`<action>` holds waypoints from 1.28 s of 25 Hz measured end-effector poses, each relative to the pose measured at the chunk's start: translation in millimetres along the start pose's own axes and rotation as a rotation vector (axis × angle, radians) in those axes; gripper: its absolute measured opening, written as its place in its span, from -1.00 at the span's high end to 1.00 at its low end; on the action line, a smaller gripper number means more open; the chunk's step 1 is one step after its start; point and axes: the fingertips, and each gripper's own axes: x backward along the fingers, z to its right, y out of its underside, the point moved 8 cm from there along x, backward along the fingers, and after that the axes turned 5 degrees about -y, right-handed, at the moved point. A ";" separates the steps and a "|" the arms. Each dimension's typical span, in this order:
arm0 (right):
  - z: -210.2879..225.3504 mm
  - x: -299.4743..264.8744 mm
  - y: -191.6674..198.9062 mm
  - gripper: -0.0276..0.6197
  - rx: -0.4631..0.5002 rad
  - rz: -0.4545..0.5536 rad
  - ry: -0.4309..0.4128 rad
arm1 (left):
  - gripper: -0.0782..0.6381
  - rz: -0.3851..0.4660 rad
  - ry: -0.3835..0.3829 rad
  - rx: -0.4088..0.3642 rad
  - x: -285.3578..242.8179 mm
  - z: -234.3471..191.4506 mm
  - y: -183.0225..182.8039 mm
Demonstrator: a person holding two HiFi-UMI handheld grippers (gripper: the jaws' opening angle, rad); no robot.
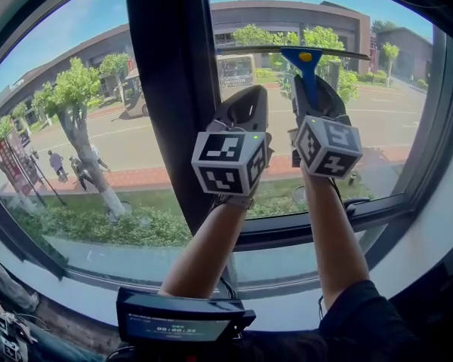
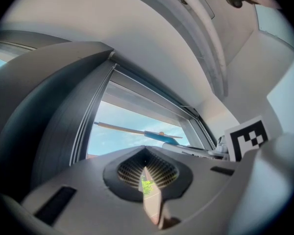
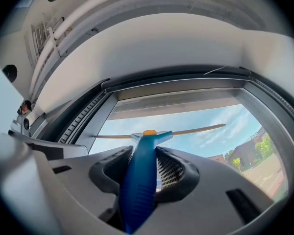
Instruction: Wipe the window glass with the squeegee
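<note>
Dark mullion (image 1: 170, 89) blocks leftward travel; pane (image 1: 396, 89) rightward to frame (image 1: 440, 127) seems clear.

Both units are alike: left gripper (image 1: 245, 96) and right gripper (image 1: 312, 89) have dark grey moulded plastic shells and black ribbed pads (image 2: 128, 169) inside the jaws. Each carries a white cube with black square markers (image 1: 230, 161) and a small green light (image 1: 254, 136). Forearms bare; dark fabric sleeve (image 1: 362, 315) on right arm.

The squeegee (image 1: 307, 57) handle's lower end hides inside the right claw (image 1: 312, 89).
</note>
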 end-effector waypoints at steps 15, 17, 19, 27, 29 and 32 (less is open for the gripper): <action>5.3 27.7 31.6 0.48 -0.003 -0.031 -0.006 | 0.79 -0.055 -0.009 0.039 5.9 7.2 41.1; 6.0 31.2 35.2 0.48 -0.004 -0.038 -0.008 | 0.79 -0.069 -0.002 0.039 6.8 10.2 48.0; 6.0 34.3 37.4 0.48 -0.004 -0.046 -0.012 | 0.79 -0.082 0.000 0.040 7.4 12.1 54.2; 4.6 54.9 64.9 0.48 -0.010 -0.064 -0.010 | 0.79 -0.130 0.015 0.031 16.4 20.5 75.4; 4.3 58.5 71.5 0.48 -0.014 -0.071 -0.009 | 0.79 -0.151 0.013 0.051 17.6 20.6 85.4; 1.4 63.8 77.5 0.48 -0.020 -0.075 -0.006 | 0.79 -0.171 0.012 0.066 21.7 20.6 95.1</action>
